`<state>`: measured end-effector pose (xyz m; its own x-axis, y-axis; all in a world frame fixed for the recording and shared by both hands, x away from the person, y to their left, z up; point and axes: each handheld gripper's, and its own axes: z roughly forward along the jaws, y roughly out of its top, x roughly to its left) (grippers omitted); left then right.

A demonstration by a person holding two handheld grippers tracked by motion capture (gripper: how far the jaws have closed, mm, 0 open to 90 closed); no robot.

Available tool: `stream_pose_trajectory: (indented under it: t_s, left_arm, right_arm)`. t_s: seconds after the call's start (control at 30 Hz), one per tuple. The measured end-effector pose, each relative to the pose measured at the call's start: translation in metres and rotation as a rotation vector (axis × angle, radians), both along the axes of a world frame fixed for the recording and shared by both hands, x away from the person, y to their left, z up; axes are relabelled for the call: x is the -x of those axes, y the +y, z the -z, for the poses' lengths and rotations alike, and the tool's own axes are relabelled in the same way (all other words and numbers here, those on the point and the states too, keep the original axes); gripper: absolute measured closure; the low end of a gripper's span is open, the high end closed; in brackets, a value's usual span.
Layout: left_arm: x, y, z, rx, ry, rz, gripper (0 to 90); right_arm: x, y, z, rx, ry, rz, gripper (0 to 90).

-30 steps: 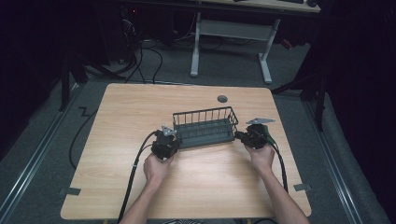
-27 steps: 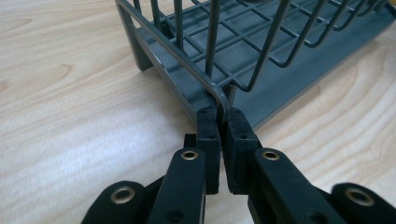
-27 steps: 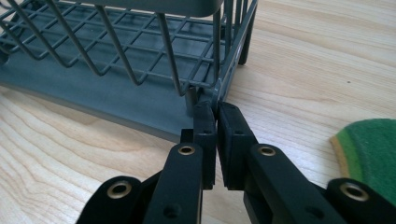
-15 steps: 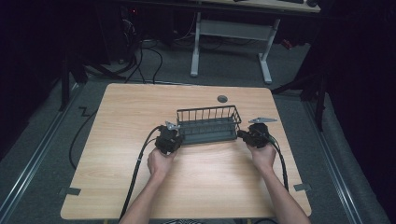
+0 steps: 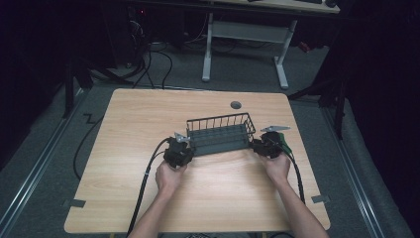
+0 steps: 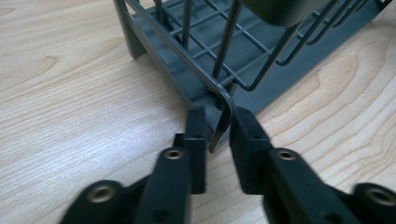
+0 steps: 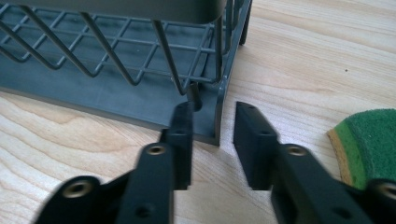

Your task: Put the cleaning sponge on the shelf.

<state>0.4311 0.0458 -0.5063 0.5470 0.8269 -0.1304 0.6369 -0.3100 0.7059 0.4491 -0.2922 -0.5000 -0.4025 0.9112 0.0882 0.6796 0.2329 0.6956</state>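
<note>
Nearest the person, both forearms came up from the table's near edge and splayed outward, so that the left gripper (image 5: 179, 150) and the right gripper (image 5: 268, 147) faced each other across the wire rack (image 5: 221, 132). The rack stood flat on the wooden table (image 5: 138, 114), its long axis running left to right, one short end toward each tool (neither hand had the advantage of nearness). In the left gripper view the jaws had just been opening and straddled the upright corner wire of the rack (image 6: 223, 112), the pads standing slightly off it rather than pinching. In the right gripper view the jaws had likewise just been opening, with the rack's end frame (image 7: 219, 107) in the gap and daylight on the outer side. Just beside that gripper lay a green sponge (image 7: 371, 142). Farther off, beyond the rack, sat a round grommet (image 5: 236, 105). Any coming move likely meant drawing each tool straight outward along the rack's length.
</note>
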Motion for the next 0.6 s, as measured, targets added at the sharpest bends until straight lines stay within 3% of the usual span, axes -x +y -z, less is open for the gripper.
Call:
stream_pose_trajectory:
  t_s: [0.2,0.27,0.3,0.5,0.6]
  left_arm:
    - [0.008,0.007,-0.002,-0.017,-0.027,-0.017,45.3]
    - [0.011,0.011,-0.001,-0.018,-0.032,-0.021,43.4]
    - [0.012,0.013,-0.002,-0.020,-0.035,-0.024,41.0]
    - [0.022,0.033,0.000,-0.026,-0.055,-0.053,39.0]
    - [0.026,0.043,0.002,-0.041,-0.059,-0.076,38.2]
  right_arm:
    - [0.008,-0.001,-0.006,0.029,-0.020,0.003,44.8]
    - [0.010,-0.001,-0.008,0.037,-0.029,0.005,44.3]
    - [0.016,-0.004,-0.009,0.049,-0.064,0.015,42.1]
    - [0.023,-0.014,-0.012,0.054,-0.064,0.019,39.3]
    - [0.028,-0.022,-0.015,0.035,-0.088,0.039,39.9]
